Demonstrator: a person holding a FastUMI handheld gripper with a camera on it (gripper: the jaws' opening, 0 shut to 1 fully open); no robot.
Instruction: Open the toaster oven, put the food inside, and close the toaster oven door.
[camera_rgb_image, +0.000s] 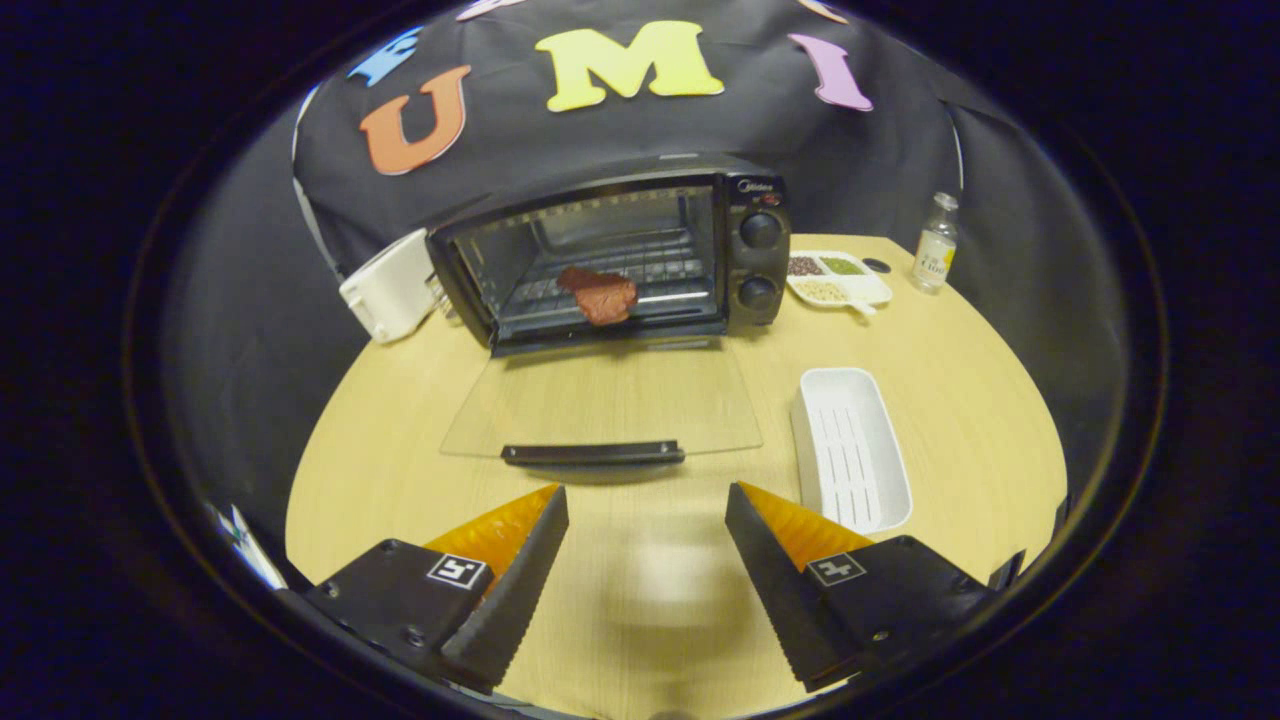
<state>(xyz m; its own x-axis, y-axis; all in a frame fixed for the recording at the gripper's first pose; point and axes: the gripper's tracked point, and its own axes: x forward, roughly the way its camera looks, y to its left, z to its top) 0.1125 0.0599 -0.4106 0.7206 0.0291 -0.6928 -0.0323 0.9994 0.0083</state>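
A black toaster oven (745, 250) stands at the back of the round wooden table (960, 390). Its glass door (600, 405) lies folded down flat toward me, with the dark handle (592, 454) at its near edge. A reddish piece of meat (600, 294) rests on the wire rack inside the oven. My gripper (646, 500) hovers above the table just short of the door handle. Its fingers are spread wide apart and nothing is between them.
An empty white tray (850, 445) lies on the table to the right of the door. Beyond it sit a divided dish of grains (838, 277) and a small glass bottle (936, 243). A white appliance (390, 287) stands left of the oven.
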